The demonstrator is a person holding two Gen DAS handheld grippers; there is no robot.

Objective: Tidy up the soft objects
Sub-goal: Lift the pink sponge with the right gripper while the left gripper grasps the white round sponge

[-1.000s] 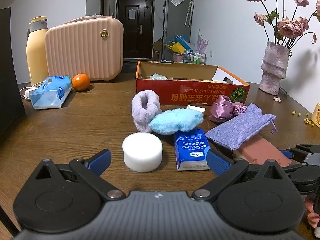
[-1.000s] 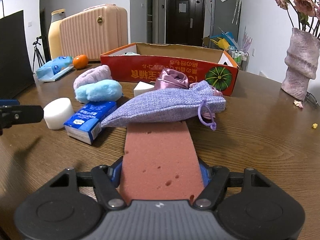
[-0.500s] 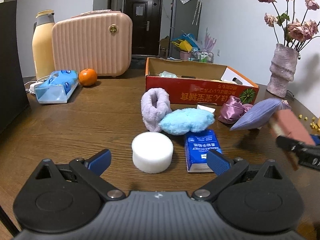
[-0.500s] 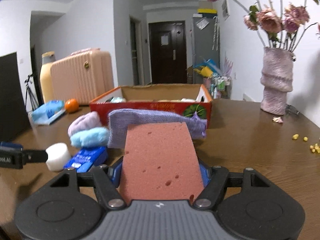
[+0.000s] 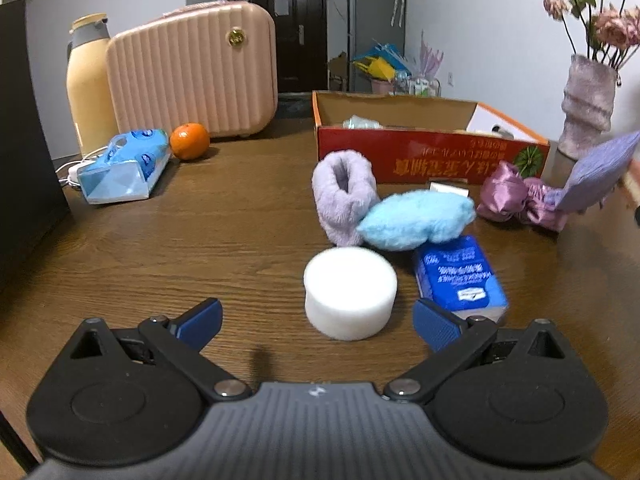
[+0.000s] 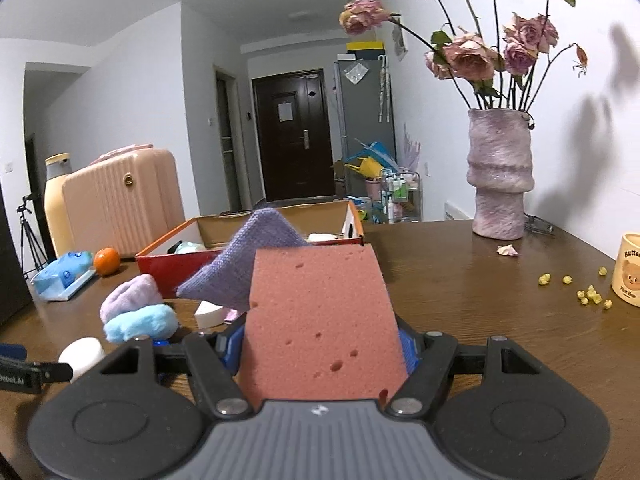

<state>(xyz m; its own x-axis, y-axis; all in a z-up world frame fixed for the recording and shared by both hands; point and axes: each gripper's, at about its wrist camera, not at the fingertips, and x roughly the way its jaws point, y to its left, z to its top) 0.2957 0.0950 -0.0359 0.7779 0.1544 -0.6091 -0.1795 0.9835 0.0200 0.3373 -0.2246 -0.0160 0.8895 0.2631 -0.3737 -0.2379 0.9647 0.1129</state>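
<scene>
One pink sponge is clamped between the jaws of the right gripper, with one lilac knitted pouch draped over its far end, raised before the red cardboard box. The left gripper is held spread wide and empty, just short of one white foam puck. Beyond the puck, one blue tissue pack, one blue plush and one lilac plush are clustered. The pouch is cut off and blurred in the left view.

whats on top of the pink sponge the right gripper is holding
A purple knit pouch lies draped over the far end of the pink sponge. The sponge edge beneath it is covered.
</scene>
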